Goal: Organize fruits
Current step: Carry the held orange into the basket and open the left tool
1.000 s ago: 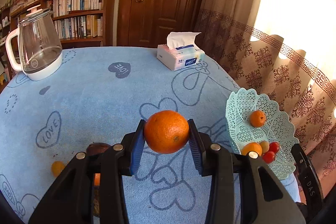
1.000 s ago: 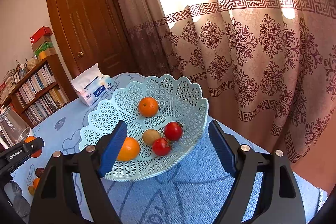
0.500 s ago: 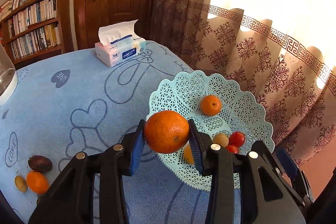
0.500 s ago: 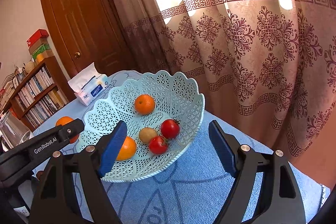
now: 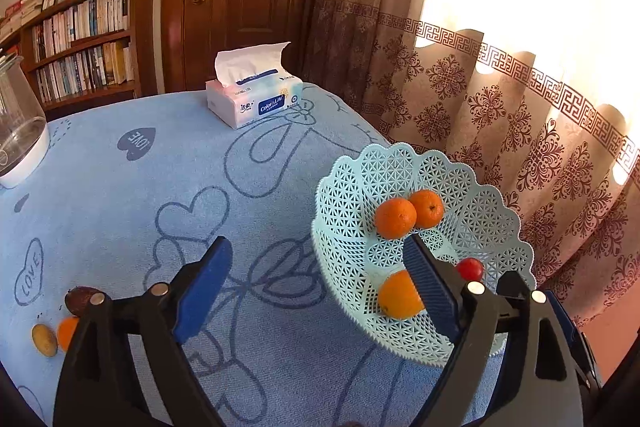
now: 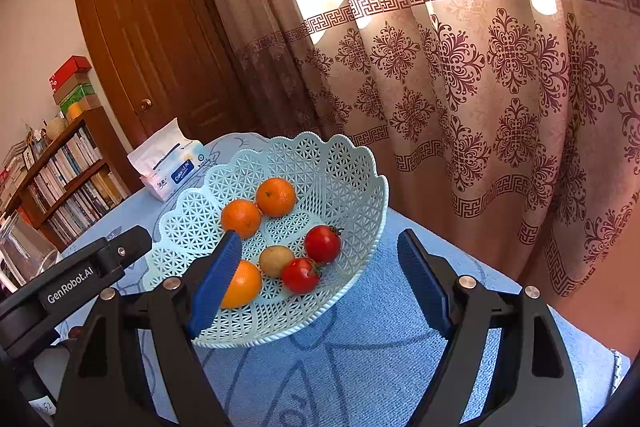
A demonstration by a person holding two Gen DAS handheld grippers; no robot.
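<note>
Ahead of left gripper point(image 5: 318, 275): the released orange point(image 5: 395, 218) is now sitting in the basket point(image 5: 344, 227), touching a second orange point(image 5: 427, 208).
Left gripper: jaws are now standing wide, empty; half a second ago they were clamping that orange.
Right gripper point(image 6: 320, 275): spread wide, holding nothing, hovering just before the basket.
Task meaning: one more fruit delivered; probably more to fetch.
Left view only: a dark fruit point(image 5: 80, 299), a small orange point(image 5: 68, 331) and a yellowish fruit point(image 5: 44, 339) lying on the tablecloth point(image 5: 120, 195), left of the gripper.
Right view only: two tomatoes point(image 6: 312, 259) showing whole.
</note>
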